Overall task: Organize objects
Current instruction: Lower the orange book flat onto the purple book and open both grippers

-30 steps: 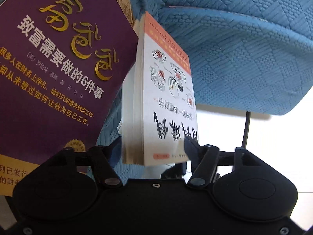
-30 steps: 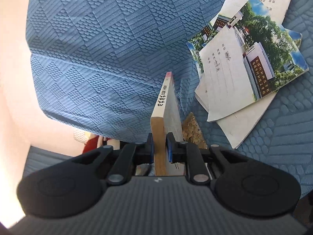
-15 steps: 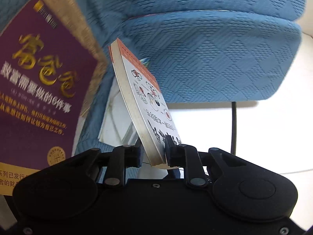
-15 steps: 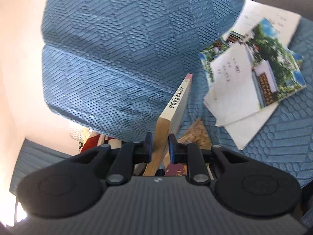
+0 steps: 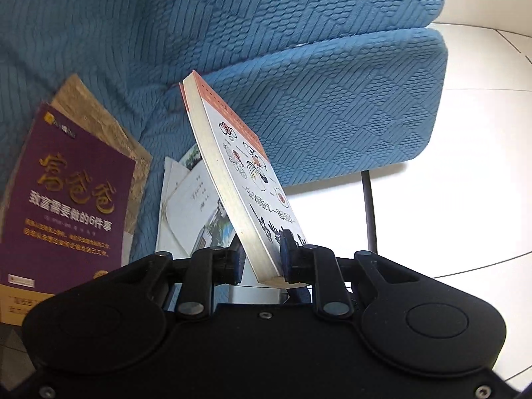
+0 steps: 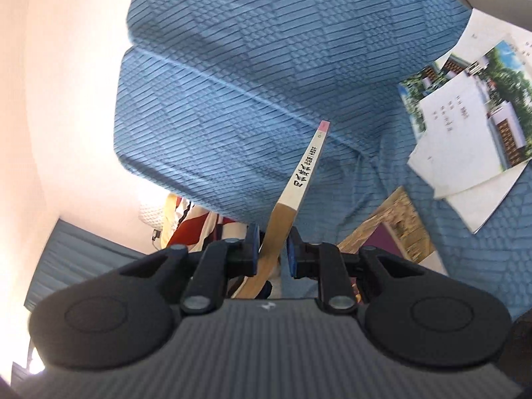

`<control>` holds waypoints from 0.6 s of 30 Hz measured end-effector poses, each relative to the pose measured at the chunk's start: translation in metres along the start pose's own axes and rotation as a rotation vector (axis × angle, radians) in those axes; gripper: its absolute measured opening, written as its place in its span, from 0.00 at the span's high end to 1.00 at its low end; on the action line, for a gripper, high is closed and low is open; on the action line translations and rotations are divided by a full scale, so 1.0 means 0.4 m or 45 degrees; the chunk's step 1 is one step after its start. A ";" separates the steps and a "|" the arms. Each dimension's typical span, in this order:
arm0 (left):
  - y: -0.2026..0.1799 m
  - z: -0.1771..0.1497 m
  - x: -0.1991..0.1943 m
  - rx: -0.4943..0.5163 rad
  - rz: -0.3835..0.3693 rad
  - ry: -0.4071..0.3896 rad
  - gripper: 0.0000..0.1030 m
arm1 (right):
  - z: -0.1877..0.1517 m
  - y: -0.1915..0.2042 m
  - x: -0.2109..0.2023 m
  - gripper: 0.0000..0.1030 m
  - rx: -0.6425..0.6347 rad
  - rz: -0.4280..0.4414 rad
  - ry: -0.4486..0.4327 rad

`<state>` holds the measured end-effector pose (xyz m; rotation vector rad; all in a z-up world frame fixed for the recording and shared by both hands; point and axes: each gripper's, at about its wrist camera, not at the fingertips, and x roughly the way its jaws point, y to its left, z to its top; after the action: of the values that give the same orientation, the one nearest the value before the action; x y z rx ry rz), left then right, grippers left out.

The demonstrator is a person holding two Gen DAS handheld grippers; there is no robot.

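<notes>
Blue sofa (image 5: 299,66), purple book (image 5: 66,199), scattered booklets (image 6: 472,116)

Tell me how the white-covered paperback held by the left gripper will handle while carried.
The white-covered paperback, pinched at one end in the left gripper, already leans, so it may pivot. Its thick page block looks fairly stiff, unlikely to flop. The glossy-looking cover could slide between the jaws.

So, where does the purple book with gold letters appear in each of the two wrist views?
Left wrist view: the purple book lies at the left edge, its cover fully readable, on a brown-edged book.
Right wrist view: only a purple corner shows at lower right, just beyond the right fingers.
Shared landmark: the loose papers with a building photo, on the blue cushion.
</notes>
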<state>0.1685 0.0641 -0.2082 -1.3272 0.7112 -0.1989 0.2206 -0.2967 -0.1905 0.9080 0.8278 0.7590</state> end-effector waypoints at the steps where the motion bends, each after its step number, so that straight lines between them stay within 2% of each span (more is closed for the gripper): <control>1: -0.003 0.001 -0.016 0.008 0.004 -0.007 0.81 | -0.009 0.007 0.003 0.80 -0.005 0.001 0.006; 8: 0.026 0.007 -0.098 0.034 0.029 -0.009 0.81 | -0.075 0.032 0.021 0.79 -0.055 -0.015 0.053; 18: 0.141 -0.003 -0.145 -0.021 0.114 0.018 0.81 | -0.162 -0.019 0.058 0.79 -0.052 -0.092 0.127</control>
<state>0.1082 0.1078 -0.2400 -1.3077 0.7841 -0.1308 0.1774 -0.2569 -0.2275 0.8048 0.9253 0.7601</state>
